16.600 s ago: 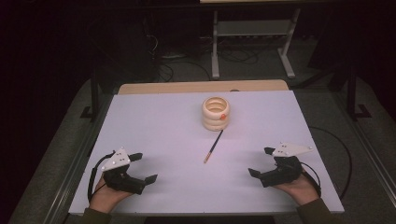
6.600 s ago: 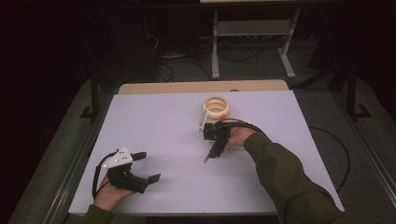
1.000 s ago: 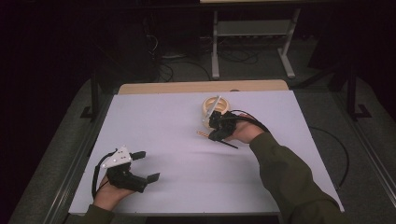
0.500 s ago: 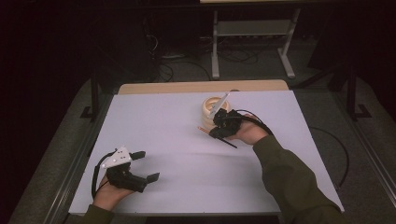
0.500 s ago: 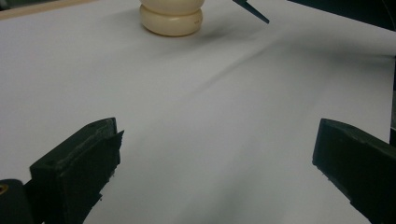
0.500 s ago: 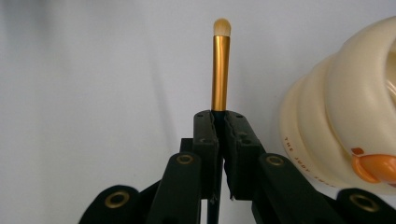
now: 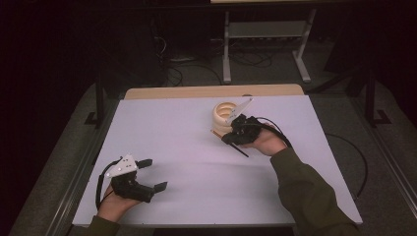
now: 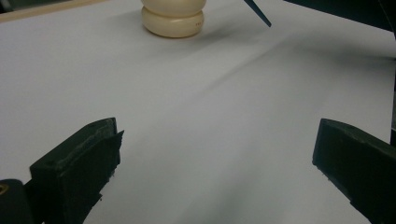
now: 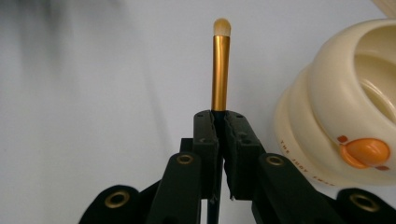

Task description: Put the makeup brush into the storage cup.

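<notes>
Tiny brown letters along the bottom rim of the cream stacked cup (image 9: 327, 135) beside my right claw (image 9: 219, 126), too small and tilted for me to read for sure, an orange duck-like mark (image 9: 365, 153) just above them, no other words or numbers

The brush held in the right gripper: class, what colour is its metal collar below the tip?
Shiny gold-orange, clearest in the right gripper view on the brush.
</notes>
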### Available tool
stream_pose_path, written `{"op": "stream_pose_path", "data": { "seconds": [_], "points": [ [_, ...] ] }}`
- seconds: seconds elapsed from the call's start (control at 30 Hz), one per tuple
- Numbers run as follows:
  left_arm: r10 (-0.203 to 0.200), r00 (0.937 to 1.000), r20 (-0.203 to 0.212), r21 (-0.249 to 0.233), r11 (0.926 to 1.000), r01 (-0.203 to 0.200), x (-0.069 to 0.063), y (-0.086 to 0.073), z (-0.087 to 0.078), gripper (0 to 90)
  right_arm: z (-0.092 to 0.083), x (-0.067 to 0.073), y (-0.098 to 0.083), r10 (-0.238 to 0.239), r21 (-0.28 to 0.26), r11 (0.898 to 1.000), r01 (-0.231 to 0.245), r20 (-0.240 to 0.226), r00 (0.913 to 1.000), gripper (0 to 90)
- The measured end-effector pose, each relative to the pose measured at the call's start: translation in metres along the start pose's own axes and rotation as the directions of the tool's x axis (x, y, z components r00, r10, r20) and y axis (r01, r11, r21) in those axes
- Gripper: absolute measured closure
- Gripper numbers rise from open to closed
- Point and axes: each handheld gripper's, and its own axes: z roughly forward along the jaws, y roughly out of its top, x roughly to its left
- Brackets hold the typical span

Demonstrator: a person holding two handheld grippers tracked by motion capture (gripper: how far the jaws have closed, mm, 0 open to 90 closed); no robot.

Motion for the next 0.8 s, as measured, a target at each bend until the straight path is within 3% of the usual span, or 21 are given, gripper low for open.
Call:
{"op": "stream_pose_path", "data": {
  "seconds": [0.2, 0.37, 0.8],
  "points": [
    [-0.002, 1.0000, -0.004, -0.004, 1.0000, 0.002, 0.000, 0.000, 0.000, 0.3, -0.005, -0.001, -0.005, 0.046, -0.057, 0.997, -0.046, 0.004, 0.9989, 83.0],
    [-0.001, 1.0000, -0.004, -0.001, 1.0000, 0.001, 0.000, 0.000, -0.001, 0.3, -0.009, -0.001, -0.008, 0.104, -0.122, 0.987, -0.104, -0.011, 0.9945, 83.0],
    [0.001, 1.0000, -0.004, -0.001, 1.0000, -0.001, -0.001, 0.000, -0.001, 0.3, -0.015, -0.005, -0.007, 0.161, -0.207, 0.966, -0.158, -0.003, 0.9870, 83.0]
  ]
}}
